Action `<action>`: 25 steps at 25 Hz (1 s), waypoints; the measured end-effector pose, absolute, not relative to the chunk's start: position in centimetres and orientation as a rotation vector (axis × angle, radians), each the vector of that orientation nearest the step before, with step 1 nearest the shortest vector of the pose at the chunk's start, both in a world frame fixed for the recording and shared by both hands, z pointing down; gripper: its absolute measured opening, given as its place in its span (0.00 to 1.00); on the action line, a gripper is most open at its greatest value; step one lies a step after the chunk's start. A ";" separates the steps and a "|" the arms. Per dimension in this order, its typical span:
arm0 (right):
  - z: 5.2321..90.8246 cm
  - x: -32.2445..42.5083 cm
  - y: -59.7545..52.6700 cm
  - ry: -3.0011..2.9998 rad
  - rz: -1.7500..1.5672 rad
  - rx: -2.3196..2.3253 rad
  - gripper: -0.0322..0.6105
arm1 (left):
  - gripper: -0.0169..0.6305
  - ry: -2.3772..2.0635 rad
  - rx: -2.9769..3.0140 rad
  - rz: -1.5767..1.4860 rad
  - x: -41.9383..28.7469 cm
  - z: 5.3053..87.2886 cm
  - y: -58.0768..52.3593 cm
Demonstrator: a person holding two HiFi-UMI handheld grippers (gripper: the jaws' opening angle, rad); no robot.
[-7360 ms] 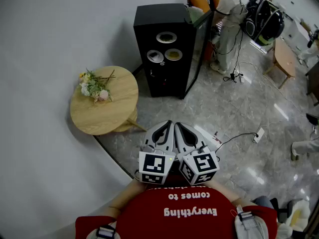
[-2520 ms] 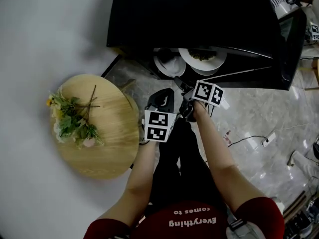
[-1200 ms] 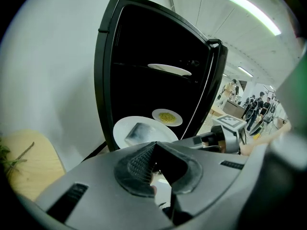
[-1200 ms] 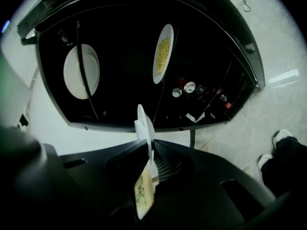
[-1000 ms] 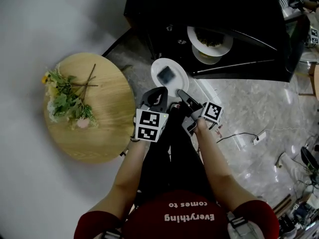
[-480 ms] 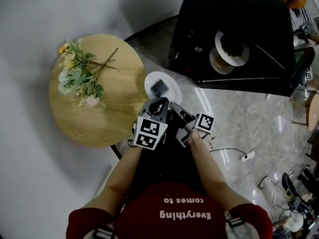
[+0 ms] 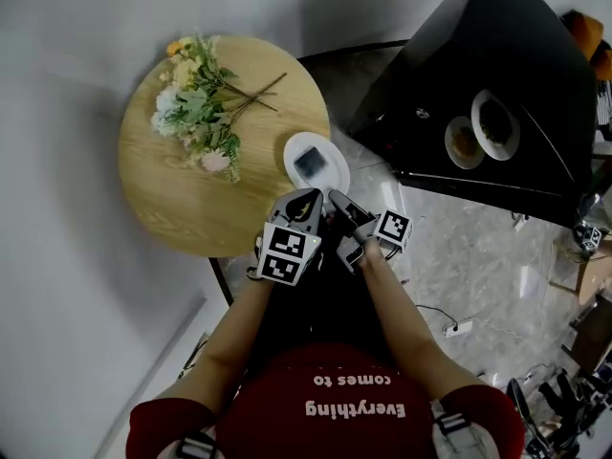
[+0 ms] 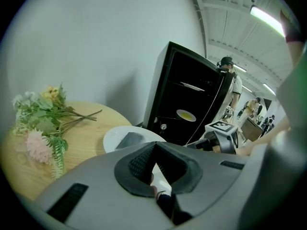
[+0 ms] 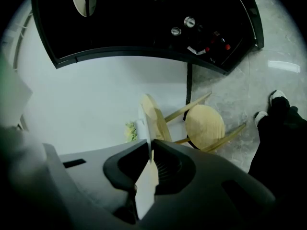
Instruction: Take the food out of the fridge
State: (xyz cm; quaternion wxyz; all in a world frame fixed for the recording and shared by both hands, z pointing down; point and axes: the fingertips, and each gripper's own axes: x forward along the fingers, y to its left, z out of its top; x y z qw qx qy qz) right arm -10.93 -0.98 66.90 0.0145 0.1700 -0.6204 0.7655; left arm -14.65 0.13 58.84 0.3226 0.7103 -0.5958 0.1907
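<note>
A white plate (image 7: 316,161) with a dark piece of food on it hangs over the right edge of the round wooden table (image 7: 191,199). My right gripper (image 7: 337,197) is shut on the plate's near rim. In the right gripper view the plate (image 9: 144,128) shows edge-on between the pads. My left gripper (image 7: 305,201) is shut with nothing in it, just beside the right one and below the plate (image 8: 125,137). The black fridge (image 7: 497,55) stands open at the upper right, with two more plates of food (image 7: 462,142) on its shelves.
A bunch of flowers (image 7: 201,108) lies on the far left half of the table. A white wall runs along the left. The person's legs and shoes (image 9: 278,102) stand on the grey marble floor (image 7: 478,256). Other people (image 8: 232,87) stand beyond the fridge.
Both grippers have moved away from the fridge towards the table, carrying the plate along. The plate now overlaps the table's edge, and the fridge has slid to the upper right.
</note>
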 end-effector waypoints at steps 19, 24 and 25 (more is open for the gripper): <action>69.6 -13.5 0.3 -1.723 1.809 0.721 0.16 | 0.03 -1.684 1.752 0.416 -19.5 56.8 3.1; 69.7 -13.8 0.8 -1.678 1.615 0.681 0.27 | 0.03 -1.682 1.764 0.410 -19.5 55.7 3.3; 69.7 -13.8 0.7 -1.676 1.605 0.684 0.28 | 0.03 -1.680 1.769 0.420 -19.6 55.6 3.2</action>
